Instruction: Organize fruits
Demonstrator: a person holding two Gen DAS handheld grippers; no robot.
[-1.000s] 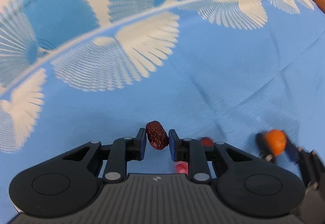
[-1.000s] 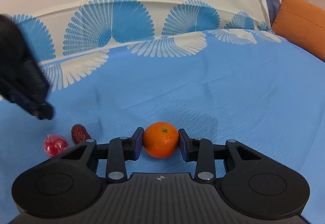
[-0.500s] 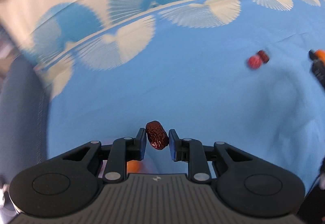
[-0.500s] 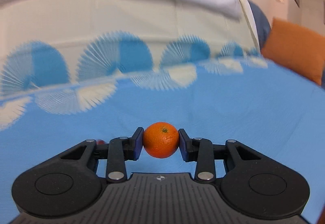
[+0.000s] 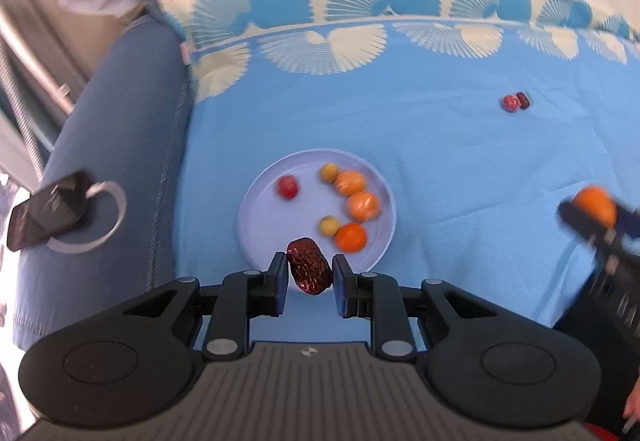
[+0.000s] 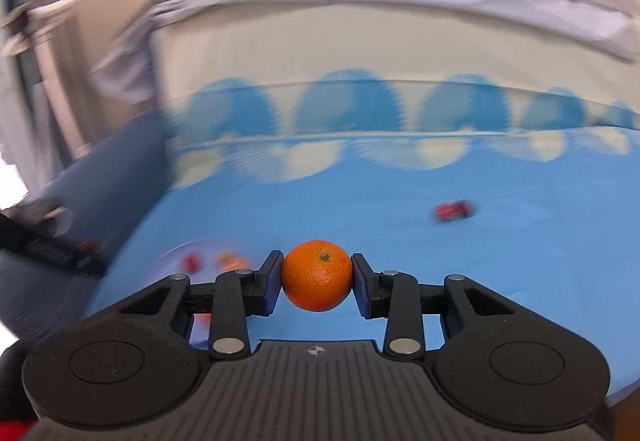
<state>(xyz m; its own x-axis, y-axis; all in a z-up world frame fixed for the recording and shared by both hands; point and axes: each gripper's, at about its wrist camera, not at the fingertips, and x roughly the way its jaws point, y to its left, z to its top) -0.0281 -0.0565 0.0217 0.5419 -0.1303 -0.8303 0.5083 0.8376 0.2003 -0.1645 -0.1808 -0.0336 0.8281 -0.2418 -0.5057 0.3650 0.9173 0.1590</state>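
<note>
Blue cloth (image 5: pixel 440 129) spread over the surface, pale round plate (image 5: pixel 256 217) on it already carrying several small fruits. Step in hand looks like delivery: right gripper (image 6: pixel 316 277) clamped on a mandarin (image 6: pixel 317 275), well right of the plate; left gripper (image 5: pixel 310 273) clamped on a wrinkled date (image 5: pixel 309 271) above the plate's near rim. Next: lower, release over bare plate; two small red fruits (image 5: pixel 515 101) remain far off.

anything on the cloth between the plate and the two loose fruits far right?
Left wrist view: bare blue cloth between plate and the red fruit beside the dark date.
</note>
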